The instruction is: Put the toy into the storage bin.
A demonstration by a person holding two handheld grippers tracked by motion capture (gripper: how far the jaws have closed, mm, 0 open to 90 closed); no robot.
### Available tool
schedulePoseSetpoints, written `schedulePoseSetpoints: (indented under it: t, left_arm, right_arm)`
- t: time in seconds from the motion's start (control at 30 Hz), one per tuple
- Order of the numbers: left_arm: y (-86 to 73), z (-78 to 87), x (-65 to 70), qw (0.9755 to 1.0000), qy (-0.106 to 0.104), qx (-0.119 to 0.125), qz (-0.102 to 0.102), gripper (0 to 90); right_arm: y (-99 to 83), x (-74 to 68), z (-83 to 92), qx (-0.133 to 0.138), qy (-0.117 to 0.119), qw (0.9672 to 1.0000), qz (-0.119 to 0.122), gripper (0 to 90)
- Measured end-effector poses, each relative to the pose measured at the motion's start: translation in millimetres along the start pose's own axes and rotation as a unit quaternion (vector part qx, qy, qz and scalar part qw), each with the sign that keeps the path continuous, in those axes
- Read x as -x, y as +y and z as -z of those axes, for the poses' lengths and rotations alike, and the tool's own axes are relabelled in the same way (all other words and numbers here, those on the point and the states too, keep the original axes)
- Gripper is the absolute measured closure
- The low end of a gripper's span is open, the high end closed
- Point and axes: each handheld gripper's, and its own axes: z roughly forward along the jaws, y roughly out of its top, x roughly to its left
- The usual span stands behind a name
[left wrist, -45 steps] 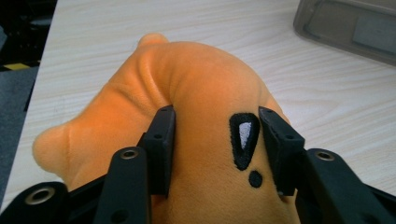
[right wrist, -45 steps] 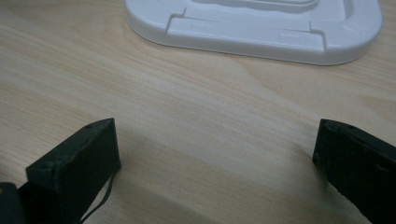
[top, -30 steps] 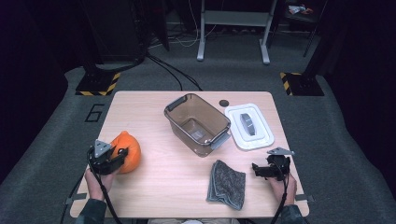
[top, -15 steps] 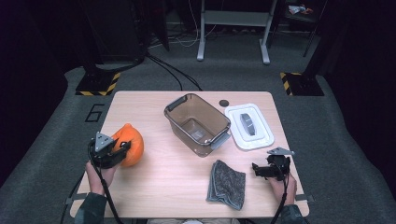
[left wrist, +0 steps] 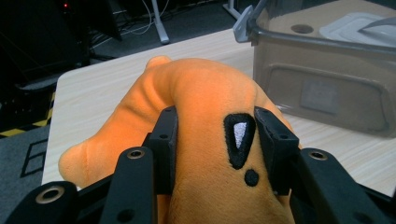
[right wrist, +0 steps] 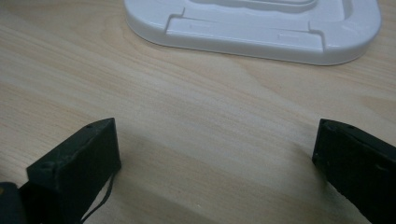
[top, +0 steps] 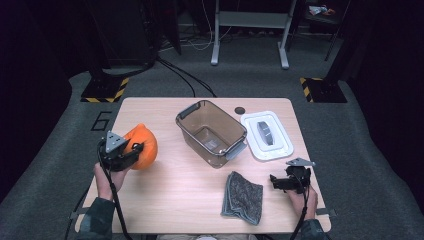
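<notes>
Here the left gripper (left wrist: 212, 140) pinches the orange plush toy (left wrist: 196, 93).

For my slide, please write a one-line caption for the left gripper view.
Left gripper shut on an orange plush toy, with the clear plastic bin close behind on the wooden table.

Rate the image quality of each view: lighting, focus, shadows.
High view: table evenly lit, room behind it dark, soft overall. Left gripper view: orange plush toy sharp and bright, clear bin slightly soft. Right gripper view: wood grain crisp, fingers near the lens blurred, faint shadow under the white lid.
</notes>
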Motion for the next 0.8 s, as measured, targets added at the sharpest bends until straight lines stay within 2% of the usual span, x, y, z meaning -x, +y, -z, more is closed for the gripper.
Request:
schedulePoseSetpoints:
  t: [0.37,0.5,0.8]
  left_arm:
    - [24.3,-6.9,1.0,0.9999,-0.004,0.008,-0.014,56.7]
    - [32.6,-10.4,0.9,0.9998,-0.008,0.013,-0.012,56.4]
    - [55.4,-16.2,3.3,0.9993,-0.013,0.025,-0.026,56.2]
  right_arm:
    - [0.0,-0.1,0.0,0.000,0.000,1.0000,0.000,0.0]
    - [0.1,-0.1,0.0,0.000,-0.001,1.0000,-0.001,0.0]
    - [0.1,0.0,0.0,0.000,0.000,1.0000,-0.001,0.0]
